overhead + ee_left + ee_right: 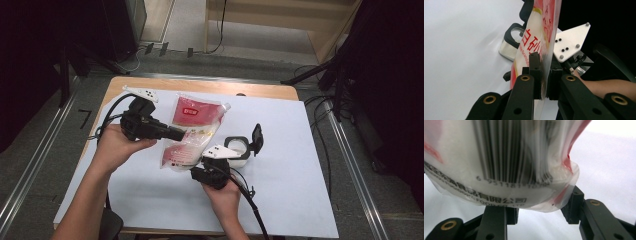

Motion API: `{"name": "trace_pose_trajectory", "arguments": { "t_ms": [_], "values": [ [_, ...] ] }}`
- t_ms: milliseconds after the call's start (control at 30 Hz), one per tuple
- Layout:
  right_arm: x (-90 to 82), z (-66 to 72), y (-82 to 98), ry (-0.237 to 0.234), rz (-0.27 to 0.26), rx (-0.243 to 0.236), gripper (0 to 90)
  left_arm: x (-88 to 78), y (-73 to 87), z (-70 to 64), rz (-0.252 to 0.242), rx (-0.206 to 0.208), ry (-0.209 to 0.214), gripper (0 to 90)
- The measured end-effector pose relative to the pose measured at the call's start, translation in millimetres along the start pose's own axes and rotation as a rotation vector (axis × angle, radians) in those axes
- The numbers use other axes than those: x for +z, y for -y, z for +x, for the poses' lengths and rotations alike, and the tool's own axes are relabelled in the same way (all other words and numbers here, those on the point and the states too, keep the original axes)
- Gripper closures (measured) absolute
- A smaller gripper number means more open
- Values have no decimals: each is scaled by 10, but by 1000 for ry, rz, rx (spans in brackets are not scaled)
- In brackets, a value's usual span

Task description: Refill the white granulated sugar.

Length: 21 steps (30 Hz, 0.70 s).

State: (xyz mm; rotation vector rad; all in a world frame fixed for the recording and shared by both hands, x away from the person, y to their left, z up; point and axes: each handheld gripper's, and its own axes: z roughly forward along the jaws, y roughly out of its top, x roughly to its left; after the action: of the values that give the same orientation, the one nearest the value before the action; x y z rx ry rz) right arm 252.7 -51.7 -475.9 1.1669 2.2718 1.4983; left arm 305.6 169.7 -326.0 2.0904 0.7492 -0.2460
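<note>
A single red-and-white sugar bag (192, 132) is held up off the white table sheet (300, 165), apparently so that its contents can be tipped toward the jar. From the left, the left gripper (176, 134) is clamped tight on the bag's thin side edge, which keeps the pouch upright and steady. Lower down, the right gripper (199, 172) is placed at the bulging bottom corner, its jaws set partway around the plastic; whether the pads actually press cannot be told. Just to the right, one clear jar (239, 150) is stood with its black lid flipped open. Counted: one bag, one jar, two grippers.
</note>
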Motion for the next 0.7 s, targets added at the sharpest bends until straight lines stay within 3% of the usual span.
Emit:
{"name": "trace_pose_trajectory", "arguments": {
  "t_ms": [100,300,400,467,533,633,700],
  "values": [
    [-1,-24,3,-13,3,16,564,-1,8,4,-6,-9,-3,876],
    [-2,-1,-26,-39,7,-12,584,-30,-24,51,-58,-44,-11,900],
    [11,-20,-39,-82,21,-8,585,-59,-25,71,-55,-55,-15,900],
    [27,-39,-51,-104,39,-11,587,-83,-26,90,-65,-59,-25,900],
    [39,-42,-55,-95,61,-30,586,-124,-29,103,-78,-51,-41,900],
    [42,-62,-50,-99,81,-47,586,-191,-27,117,-97,-46,-33,900],
    [29,-81,-53,-108,91,-46,586,-215,-21,140,-99,-43,-57,900]
  ]
}}
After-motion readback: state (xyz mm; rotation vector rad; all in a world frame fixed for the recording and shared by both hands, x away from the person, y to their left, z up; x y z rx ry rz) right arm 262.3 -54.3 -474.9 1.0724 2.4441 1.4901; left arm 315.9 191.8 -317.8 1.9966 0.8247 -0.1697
